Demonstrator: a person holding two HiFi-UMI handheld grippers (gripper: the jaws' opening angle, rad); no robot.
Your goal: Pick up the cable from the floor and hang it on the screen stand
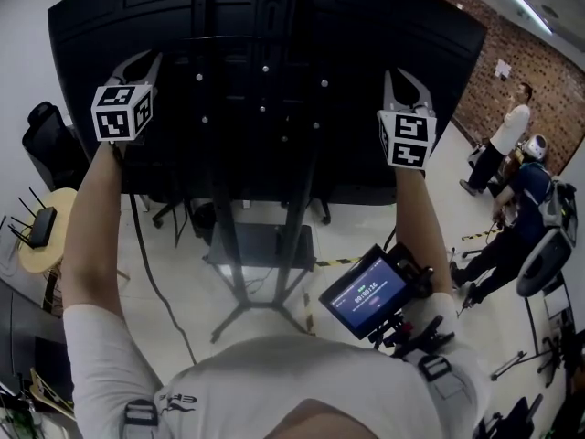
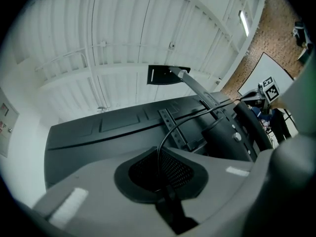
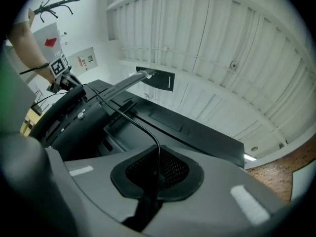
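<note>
Screen on stand: black, back toward us.
Left gripper, right gripper: up at the screen's back, jaws nearly closed, each pinching the cable.
Cable: thin, black, strung between the grippers. We judge it light, limp and slippery; hold it at well-spaced points.
Containers: none seen.

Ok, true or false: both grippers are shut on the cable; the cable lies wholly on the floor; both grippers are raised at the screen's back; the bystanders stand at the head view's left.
Both shut on the cable: true. The left gripper and right gripper each pinch the cable.
Wholly on the floor: false. It spans between them, held up by the screen.
Raised at the screen's back: true.
Bystanders at left: false. The bystanders stand at the right.
</note>
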